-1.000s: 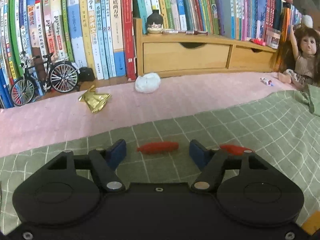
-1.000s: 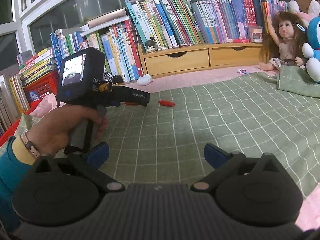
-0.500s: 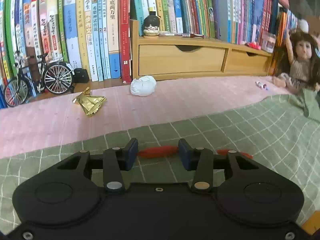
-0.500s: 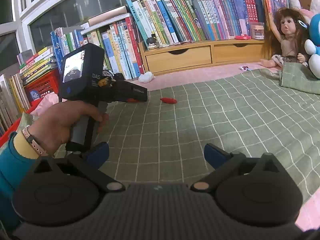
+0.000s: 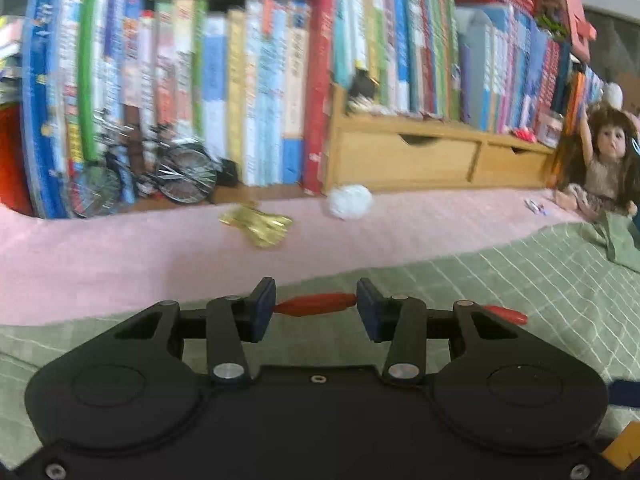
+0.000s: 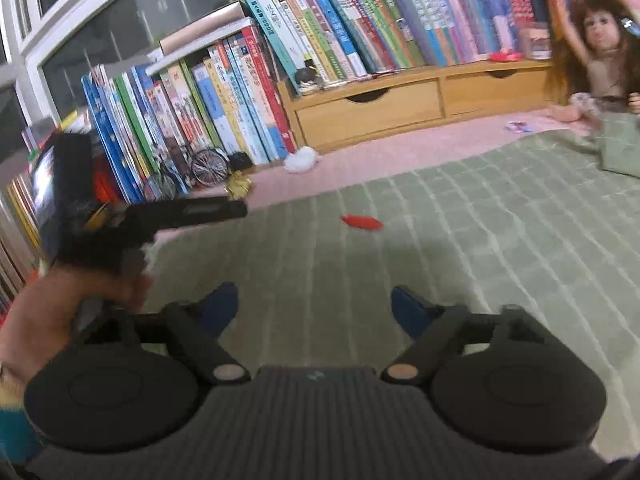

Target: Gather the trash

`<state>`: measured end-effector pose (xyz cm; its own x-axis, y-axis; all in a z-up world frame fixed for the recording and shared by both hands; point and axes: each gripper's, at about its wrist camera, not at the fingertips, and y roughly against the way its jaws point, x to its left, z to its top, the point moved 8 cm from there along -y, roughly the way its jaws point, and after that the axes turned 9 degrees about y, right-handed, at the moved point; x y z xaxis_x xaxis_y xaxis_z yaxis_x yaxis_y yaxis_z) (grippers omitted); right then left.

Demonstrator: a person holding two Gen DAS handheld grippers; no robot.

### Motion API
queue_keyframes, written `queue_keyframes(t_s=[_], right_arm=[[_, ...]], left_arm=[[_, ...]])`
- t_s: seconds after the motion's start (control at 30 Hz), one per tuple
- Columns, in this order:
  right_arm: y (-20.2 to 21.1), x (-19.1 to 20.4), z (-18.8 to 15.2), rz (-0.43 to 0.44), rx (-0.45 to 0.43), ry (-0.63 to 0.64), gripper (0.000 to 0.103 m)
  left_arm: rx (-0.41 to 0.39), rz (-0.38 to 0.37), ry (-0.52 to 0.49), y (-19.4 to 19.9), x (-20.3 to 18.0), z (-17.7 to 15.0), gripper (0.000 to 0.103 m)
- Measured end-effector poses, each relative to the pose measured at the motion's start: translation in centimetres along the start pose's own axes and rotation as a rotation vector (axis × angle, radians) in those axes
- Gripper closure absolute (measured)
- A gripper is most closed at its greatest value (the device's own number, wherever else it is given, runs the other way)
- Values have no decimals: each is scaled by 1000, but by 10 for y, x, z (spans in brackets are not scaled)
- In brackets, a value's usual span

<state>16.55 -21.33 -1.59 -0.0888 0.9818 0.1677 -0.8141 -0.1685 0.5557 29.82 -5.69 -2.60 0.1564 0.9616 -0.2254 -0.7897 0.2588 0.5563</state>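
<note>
Green quilt (image 6: 460,240) over pink sheet (image 5: 100,264), books (image 5: 256,92) behind. L gripper (image 5: 316,306) tilts down w/ jaws clamped on a red wrapper (image 5: 316,303). R gripper (image 6: 314,310) is closing, nothing inside. 2nd red wrapper (image 6: 362,222) lies on quilt; gold wrapper (image 5: 258,222) & white wad (image 5: 350,201) on sheet.

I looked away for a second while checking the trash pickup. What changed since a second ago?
The left tool closed on a red wrapper and holds it end to end. The right tool, with nothing between its fingers, is closing. The second red wrapper, gold wrapper and white paper ball stayed put.
</note>
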Motion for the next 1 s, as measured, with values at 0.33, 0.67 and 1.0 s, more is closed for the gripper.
queue_keyframes(t_s=[0.33, 0.67, 1.0], right_arm=[[-75, -21, 15, -69, 61, 44, 63], [-91, -38, 25, -212, 54, 86, 43], [-106, -14, 27, -325, 69, 185, 33]], left_arm=[[-12, -30, 90, 7, 34, 12, 61], [-33, -82, 109, 16, 27, 21, 61], [-44, -99, 133, 22, 29, 25, 61]])
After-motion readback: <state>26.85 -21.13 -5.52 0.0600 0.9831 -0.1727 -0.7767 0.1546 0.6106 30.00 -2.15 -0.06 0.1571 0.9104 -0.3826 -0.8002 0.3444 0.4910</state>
